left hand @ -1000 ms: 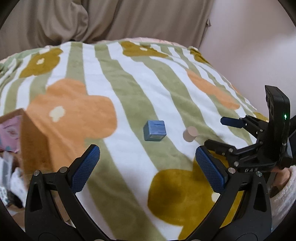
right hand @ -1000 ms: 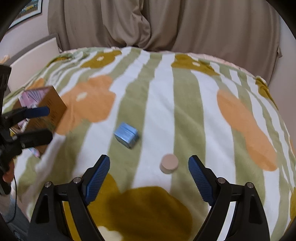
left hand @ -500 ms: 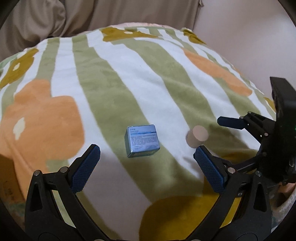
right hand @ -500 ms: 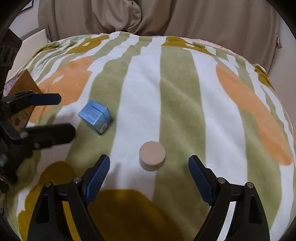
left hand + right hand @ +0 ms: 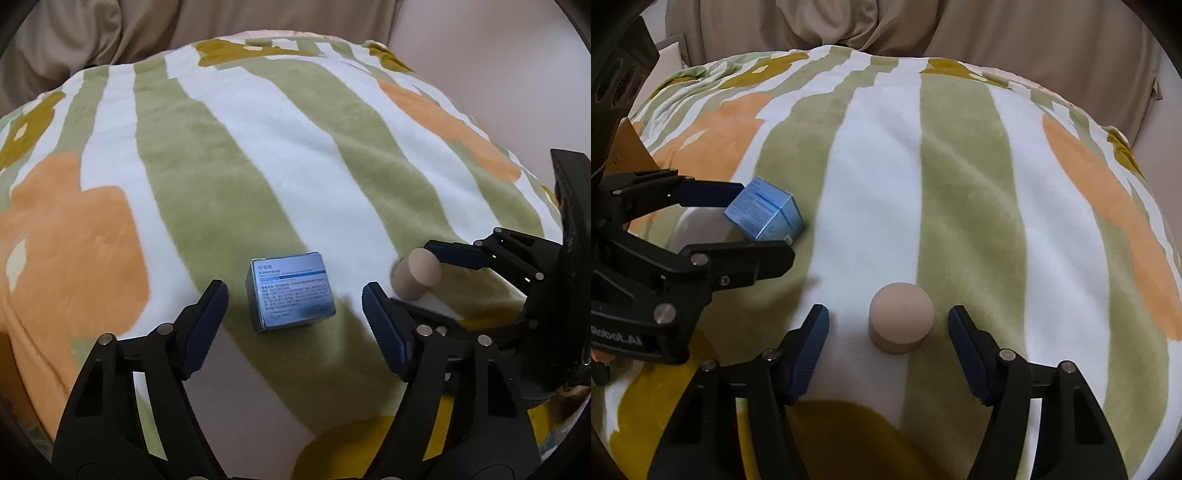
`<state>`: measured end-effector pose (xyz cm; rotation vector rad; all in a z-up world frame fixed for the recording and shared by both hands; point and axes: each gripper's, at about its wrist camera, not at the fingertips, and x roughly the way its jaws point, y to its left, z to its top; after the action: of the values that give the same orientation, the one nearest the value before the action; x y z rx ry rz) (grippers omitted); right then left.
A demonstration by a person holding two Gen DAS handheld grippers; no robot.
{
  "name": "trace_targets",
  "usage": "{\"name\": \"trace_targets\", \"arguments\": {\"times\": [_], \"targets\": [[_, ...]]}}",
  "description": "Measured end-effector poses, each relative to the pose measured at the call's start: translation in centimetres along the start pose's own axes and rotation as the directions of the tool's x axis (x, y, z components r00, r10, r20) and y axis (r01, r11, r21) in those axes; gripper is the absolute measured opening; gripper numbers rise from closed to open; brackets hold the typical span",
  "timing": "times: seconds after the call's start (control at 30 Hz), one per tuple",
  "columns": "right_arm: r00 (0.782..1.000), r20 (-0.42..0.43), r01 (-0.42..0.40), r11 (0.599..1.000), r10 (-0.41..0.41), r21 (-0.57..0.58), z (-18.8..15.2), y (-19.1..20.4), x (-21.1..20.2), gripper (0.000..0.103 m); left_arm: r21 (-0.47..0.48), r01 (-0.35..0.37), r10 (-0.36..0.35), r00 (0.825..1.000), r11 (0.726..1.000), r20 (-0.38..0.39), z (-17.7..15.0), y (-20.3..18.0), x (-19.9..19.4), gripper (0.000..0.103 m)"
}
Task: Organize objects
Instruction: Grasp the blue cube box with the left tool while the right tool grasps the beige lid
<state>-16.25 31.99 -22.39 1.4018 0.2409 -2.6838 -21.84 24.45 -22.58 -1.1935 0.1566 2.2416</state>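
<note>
Left claw (image 5: 293, 319) spread around blue box (image 5: 291, 295), right claw (image 5: 888, 345) spread around upright beige cylinder (image 5: 901, 321)

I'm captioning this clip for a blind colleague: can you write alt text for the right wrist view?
The open right tool flanks a beige cylinder standing on a green-and-white striped blanket with orange and mustard flowers. At left, the open left tool brackets a small blue box.
</note>
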Motion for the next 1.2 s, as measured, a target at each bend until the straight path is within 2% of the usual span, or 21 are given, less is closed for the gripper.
{"name": "trace_targets", "arguments": {"times": [0.1,0.2,0.27,0.37,0.63,0.8,1.2], "targets": [[1.000,0.012,0.010,1.000,-0.010,0.014,0.2,-0.2,0.0,0.051,-0.008,0.001,-0.001,1.000,1.000,-0.016,0.0,0.3,0.7,0.056],[1.000,0.017,0.011,1.000,-0.011,0.019,0.2,-0.3,0.1,0.044,0.002,-0.008,0.008,1.000,1.000,-0.018,-0.1,0.3,1.0,0.046],[1.000,0.014,0.008,1.000,-0.008,0.015,0.1,-0.2,0.3,0.035,0.004,-0.008,0.008,1.000,1.000,-0.016,-0.1,0.4,1.1,0.045],[1.000,0.012,0.010,1.000,-0.010,0.011,0.1,-0.1,0.6,0.032,0.000,-0.004,0.004,1.000,1.000,-0.020,-0.1,0.6,1.1,0.044],[0.999,0.033,0.006,1.000,-0.006,0.002,0.2,0.0,0.0,0.031,0.032,-0.035,0.036,0.999,0.999,-0.029,-0.1,0.0,0.9,0.041],[0.999,0.038,0.004,1.000,-0.004,-0.003,0.3,0.0,-0.4,0.031,0.025,-0.025,0.026,0.999,0.999,-0.035,-0.1,0.0,0.6,0.035],[0.998,0.057,0.009,1.000,-0.009,-0.002,0.7,0.7,-2.8,0.031,0.008,-0.008,0.008,1.000,1.000,-0.002,0.2,0.3,-2.4,0.035]]}}
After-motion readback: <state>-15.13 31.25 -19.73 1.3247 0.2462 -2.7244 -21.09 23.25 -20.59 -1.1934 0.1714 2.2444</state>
